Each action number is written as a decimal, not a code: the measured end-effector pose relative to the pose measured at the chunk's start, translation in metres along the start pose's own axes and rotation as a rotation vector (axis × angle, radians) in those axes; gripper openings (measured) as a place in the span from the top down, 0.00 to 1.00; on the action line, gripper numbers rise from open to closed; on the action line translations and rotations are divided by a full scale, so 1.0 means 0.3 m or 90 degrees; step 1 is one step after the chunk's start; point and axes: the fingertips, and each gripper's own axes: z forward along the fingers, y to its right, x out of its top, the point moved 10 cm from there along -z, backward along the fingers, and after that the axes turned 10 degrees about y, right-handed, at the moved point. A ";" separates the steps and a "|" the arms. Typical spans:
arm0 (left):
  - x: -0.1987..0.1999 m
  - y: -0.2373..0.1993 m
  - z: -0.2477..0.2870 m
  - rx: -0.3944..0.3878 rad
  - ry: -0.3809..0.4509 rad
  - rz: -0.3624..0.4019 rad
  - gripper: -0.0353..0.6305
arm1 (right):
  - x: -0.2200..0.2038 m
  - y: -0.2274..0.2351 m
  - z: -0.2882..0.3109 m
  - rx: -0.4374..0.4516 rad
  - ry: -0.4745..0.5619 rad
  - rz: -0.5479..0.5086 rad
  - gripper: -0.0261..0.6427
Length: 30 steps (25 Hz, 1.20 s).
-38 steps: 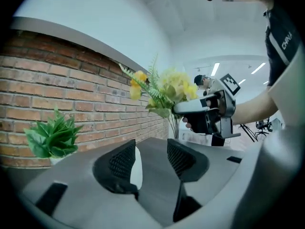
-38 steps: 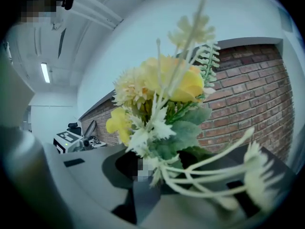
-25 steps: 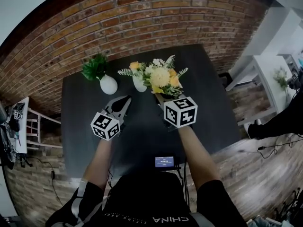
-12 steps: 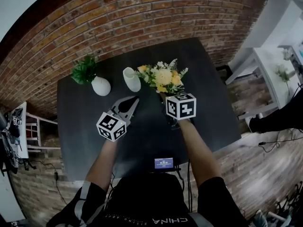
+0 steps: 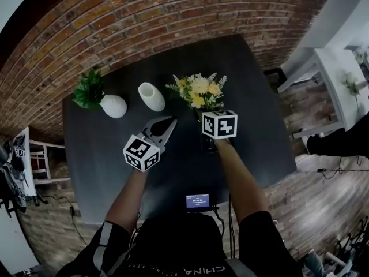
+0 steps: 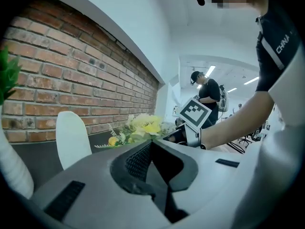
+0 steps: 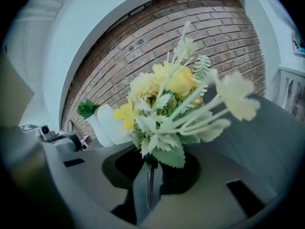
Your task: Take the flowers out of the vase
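Okay, big change: the flowers (image 5: 200,91) are clear of the white vase (image 5: 151,96) now. A sec ago the bunch sat right over its mouth, half a sec ago it was just off to the right, & now there's a plain strip of dark table (image 5: 259,108) between them, vase upper-left of centre, bunch at upper centre. Right gripper (image 5: 202,115) is clamped on the stems, jaws part-way closed w/ the thin stalks pinched between them in the right gripper view, blooms fanned out above. It has also come down closer to the tabletop. Left gripper (image 5: 171,120) has its jaws pressed together on nothing, tip aimed up-frame at the gap between vase & bunch; it has drifted along w/ the action but isn't touching the vase. My read: the pull-out itself is done, what's left is prob. laying the bunch down & letting go. Room: plenty of bare tabletop right of and below the flowers, out to the table's right edge at centre-right of the frame, floor beyond that. Left side is busier: the emptied vase, then the round vase (image 5: 113,105) w/ the green plant (image 5: 89,88) at upper left, both near the edge by the brick wall (image 5: 144,22). A small lit screen (image 5: 198,201) sits at the near edge, bottom centre, btw the arms. Safest lane looks like rightward or toward the bottom of the frame, away from both vases.
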 end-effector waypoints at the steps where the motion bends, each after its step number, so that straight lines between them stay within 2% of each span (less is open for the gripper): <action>1: -0.008 -0.004 0.011 -0.001 -0.004 -0.002 0.94 | -0.007 0.012 0.018 -0.001 -0.003 0.002 0.84; 17: -0.101 -0.064 0.023 0.013 -0.043 -0.029 0.94 | -0.135 0.080 0.167 -0.002 -0.045 0.016 0.84; 21: -0.102 -0.062 0.020 0.010 -0.044 -0.030 0.94 | -0.129 0.072 0.164 -0.004 -0.058 -0.007 0.83; 25: -0.091 -0.054 0.012 0.005 -0.040 -0.027 0.94 | -0.111 0.057 0.147 0.009 -0.076 -0.029 0.63; 30: -0.061 -0.040 -0.023 0.004 -0.028 -0.020 0.94 | -0.082 0.051 0.084 -0.007 -0.073 -0.025 0.60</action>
